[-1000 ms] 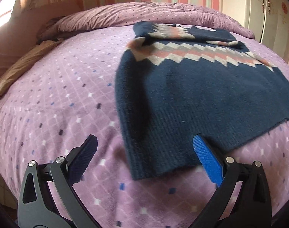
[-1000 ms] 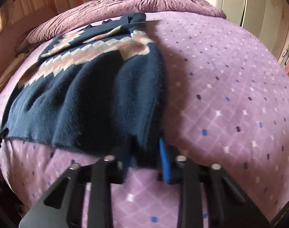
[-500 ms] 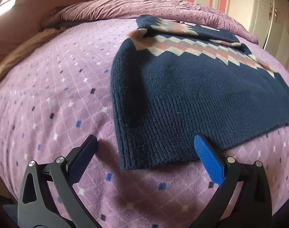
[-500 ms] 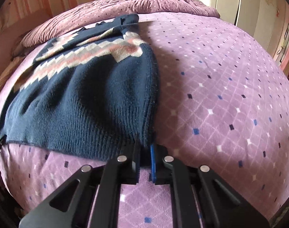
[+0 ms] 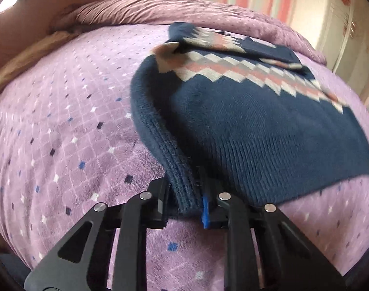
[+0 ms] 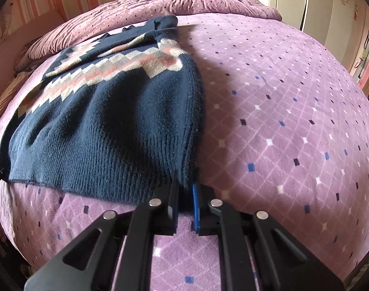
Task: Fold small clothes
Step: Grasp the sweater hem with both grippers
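A navy knit sweater (image 5: 257, 126) with a pink, white and grey zigzag band lies on the purple bedspread (image 5: 63, 133), its sleeves folded over near the top. My left gripper (image 5: 185, 201) is shut on the sweater's near left hem corner, which bunches up between the jaws. The sweater shows in the right wrist view (image 6: 106, 126) too. My right gripper (image 6: 184, 198) is shut on its near right hem corner. Both corners sit just above the bedspread (image 6: 281, 121).
A rumpled purple duvet (image 6: 184, 2) lies along the far side of the bed. A tan pillow (image 5: 21, 63) sits at the far left. White wardrobe doors (image 6: 330, 12) stand to the right, striped wall behind.
My left gripper moved forward onto the left hem corner and shut on it; it was open before. My right gripper stays shut on the right hem corner.
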### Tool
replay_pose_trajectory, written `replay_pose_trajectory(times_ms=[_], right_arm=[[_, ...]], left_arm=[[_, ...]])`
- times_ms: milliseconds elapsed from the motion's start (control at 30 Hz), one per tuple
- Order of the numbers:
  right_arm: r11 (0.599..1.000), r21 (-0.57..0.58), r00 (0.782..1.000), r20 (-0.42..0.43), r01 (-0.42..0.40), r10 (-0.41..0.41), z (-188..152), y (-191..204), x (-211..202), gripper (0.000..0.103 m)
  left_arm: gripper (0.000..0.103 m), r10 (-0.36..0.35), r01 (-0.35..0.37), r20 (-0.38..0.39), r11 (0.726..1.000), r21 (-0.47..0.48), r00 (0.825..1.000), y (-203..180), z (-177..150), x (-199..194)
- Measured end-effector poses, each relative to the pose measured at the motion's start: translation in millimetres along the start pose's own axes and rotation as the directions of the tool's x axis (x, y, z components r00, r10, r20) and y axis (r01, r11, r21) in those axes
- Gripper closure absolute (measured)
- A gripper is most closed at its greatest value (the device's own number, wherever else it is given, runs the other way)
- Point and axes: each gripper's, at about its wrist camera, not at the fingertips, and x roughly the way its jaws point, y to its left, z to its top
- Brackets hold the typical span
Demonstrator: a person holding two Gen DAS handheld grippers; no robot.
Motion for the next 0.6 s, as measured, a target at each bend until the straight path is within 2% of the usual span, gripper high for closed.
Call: replay_pose_trajectory(times_ms=[100, 133, 200, 267, 367, 467, 600], right_arm=[[1.0, 0.011, 1.0, 0.005, -0.003, 0.003, 0.0, -0.1, -3.3, 0.094], [1.0, 0.015, 1.0, 0.008, -0.005, 0.005, 0.3, -1.0, -4.5, 0.094], [0.999, 0.029, 1.0, 0.013, -0.014, 0.014, 0.6, -3.7, -7.2, 0.095], [0.998, 0.05, 0.999, 0.015, -0.029, 0.029, 0.7, -7.4, -8.6, 0.095], [0.998, 0.045, 0.999, 0.018, -0.032, 0.032, 1.6, -6.3, -10.1, 0.095], [0.997, 0.064, 0.999, 0.029, -0.045, 0.043, 4.6, -8.4, -15.9, 0.096], [0.994, 0.08, 0.995, 0.073, -0.07, 0.064, 17.7, -11.4, -33.1, 0.096]], left_arm=[[0.092, 0.025, -0.025, 0.015, 1.0, 0.016, 1.0, -0.5, 1.2, -7.4], [0.096, 0.027, -0.027, 0.009, 1.0, 0.002, 1.0, 3.8, 2.5, -8.0], [0.095, 0.043, -0.043, 0.0, 0.998, -0.042, 0.999, 16.7, 4.3, -9.4], [0.095, 0.02, -0.023, -0.029, 0.996, -0.083, 0.999, 26.4, 6.6, -7.8], [0.096, 0.032, -0.033, -0.023, 0.999, -0.021, 0.999, 18.1, 7.7, -10.8], [0.096, 0.019, -0.02, -0.022, 0.998, -0.059, 1.0, 23.9, 13.1, -16.8], [0.096, 0.023, -0.022, 0.021, 0.999, -0.03, 1.0, 20.2, 29.2, -36.1]])
